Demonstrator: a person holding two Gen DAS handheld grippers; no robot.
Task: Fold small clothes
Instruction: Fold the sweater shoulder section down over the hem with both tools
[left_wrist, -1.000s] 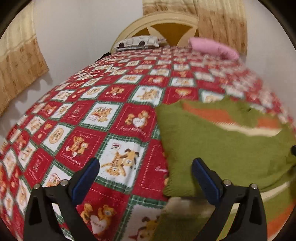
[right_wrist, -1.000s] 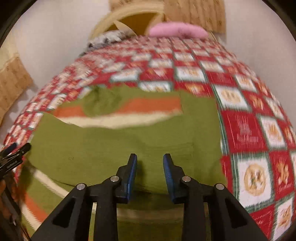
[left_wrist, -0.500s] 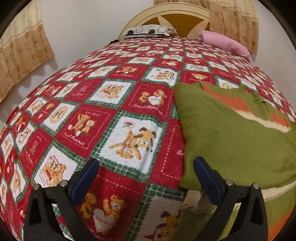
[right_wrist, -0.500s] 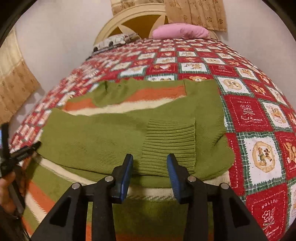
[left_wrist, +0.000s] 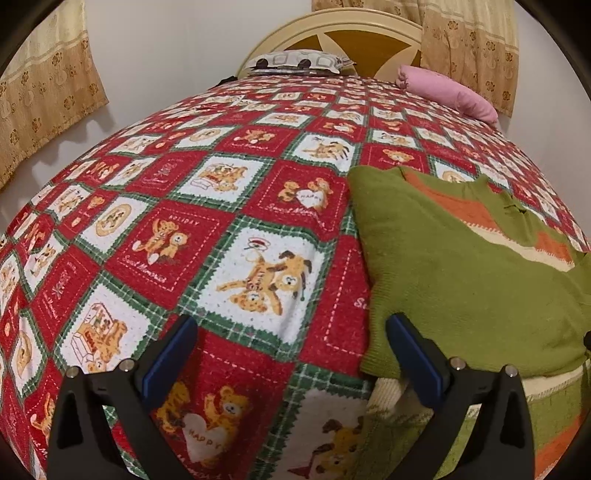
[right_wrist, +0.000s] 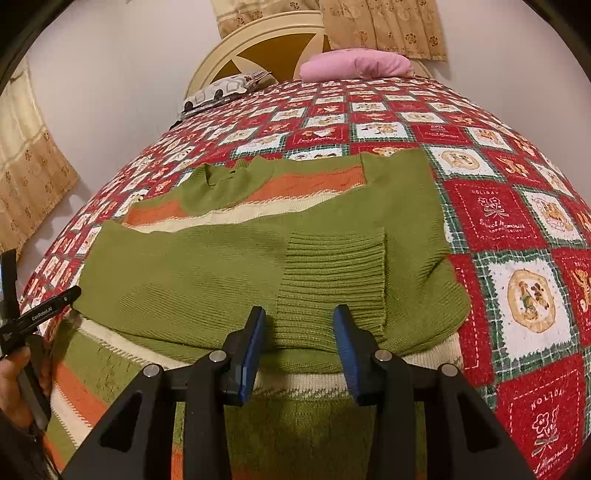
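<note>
A small green knit sweater (right_wrist: 229, 266) with orange and cream stripes lies flat on the bed, both sleeves folded across its body, a ribbed cuff (right_wrist: 332, 280) on top. My right gripper (right_wrist: 299, 332) is open and empty, just above the sweater's near part, in front of the cuff. In the left wrist view the sweater (left_wrist: 461, 266) lies at the right. My left gripper (left_wrist: 291, 343) is wide open and empty over the bedspread, beside the sweater's left edge; its body also shows at the left edge of the right wrist view (right_wrist: 22, 314).
The bed has a red, green and white teddy-bear patchwork bedspread (left_wrist: 166, 240). A pink pillow (right_wrist: 354, 64) and a grey patterned pillow (right_wrist: 221, 92) lie by the cream headboard (right_wrist: 266, 40). Beige curtains (left_wrist: 44, 92) hang on the white walls.
Both grippers have drawn back from the sweater and steadied. The right gripper's jaws have opened wider. The sleeve with the ribbed cuff now lies in plain view on the sweater.
</note>
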